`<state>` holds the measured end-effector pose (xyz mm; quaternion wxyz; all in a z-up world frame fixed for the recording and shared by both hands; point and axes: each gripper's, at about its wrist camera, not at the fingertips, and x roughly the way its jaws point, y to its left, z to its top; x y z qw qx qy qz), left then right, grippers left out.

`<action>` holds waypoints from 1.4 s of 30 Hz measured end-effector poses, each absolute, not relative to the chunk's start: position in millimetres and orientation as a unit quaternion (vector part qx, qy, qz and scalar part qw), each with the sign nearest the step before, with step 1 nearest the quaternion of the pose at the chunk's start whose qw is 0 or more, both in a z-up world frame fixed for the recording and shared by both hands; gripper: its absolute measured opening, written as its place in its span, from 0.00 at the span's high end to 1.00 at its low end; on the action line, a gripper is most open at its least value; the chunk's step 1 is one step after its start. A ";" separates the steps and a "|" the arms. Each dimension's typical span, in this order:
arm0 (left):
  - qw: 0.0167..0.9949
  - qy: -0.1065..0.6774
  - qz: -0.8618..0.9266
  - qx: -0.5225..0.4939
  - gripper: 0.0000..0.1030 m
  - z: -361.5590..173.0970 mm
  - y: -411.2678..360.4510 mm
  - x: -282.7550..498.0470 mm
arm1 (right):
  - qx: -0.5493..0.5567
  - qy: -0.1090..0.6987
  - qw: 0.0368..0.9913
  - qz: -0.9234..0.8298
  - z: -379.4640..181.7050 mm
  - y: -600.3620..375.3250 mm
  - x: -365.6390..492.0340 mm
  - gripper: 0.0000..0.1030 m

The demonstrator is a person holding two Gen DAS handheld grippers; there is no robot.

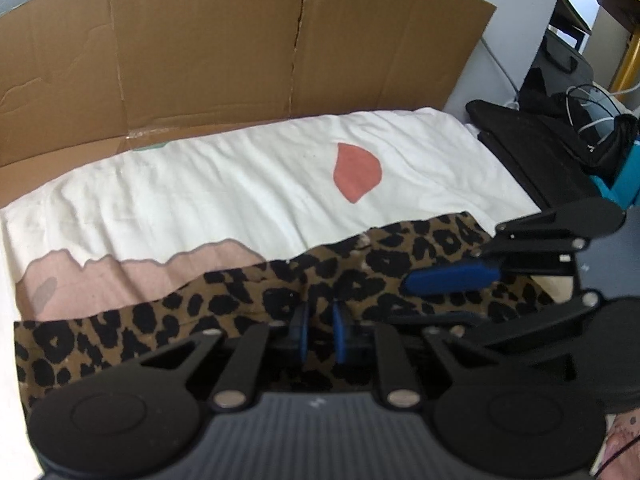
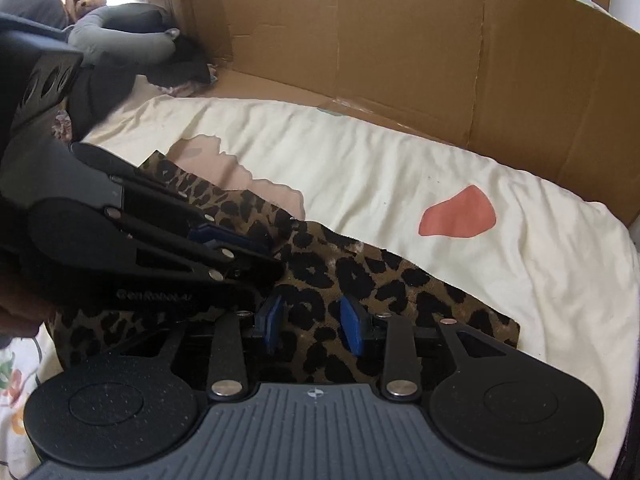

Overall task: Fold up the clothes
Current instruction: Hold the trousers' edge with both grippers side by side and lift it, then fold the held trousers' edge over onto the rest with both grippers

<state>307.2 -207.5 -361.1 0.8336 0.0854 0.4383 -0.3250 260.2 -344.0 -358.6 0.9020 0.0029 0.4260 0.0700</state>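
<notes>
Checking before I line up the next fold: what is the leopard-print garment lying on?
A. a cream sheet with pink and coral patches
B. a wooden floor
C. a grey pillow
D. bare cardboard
A: in both wrist views the leopard-print garment lies spread on the cream sheet with its coral patch; the cardboard only stands behind it.

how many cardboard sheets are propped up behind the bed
1 that I can make out: a creased cardboard sheet standing along the far edge of the white bedspread, behind the leopard print cloth. A smaller cardboard piece at its left end may be separate.
</notes>
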 end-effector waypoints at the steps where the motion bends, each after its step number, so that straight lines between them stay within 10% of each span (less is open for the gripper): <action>1: 0.834 0.435 -0.327 0.090 0.85 -361.8 -208.1 306.5 | 0.000 0.425 0.902 0.073 -360.5 -344.4 260.1 0.62; 42: 0.871 0.412 -0.256 0.077 0.79 -323.3 -155.6 280.8 | 0.041 0.411 0.911 -0.022 -344.6 -395.5 207.3 0.62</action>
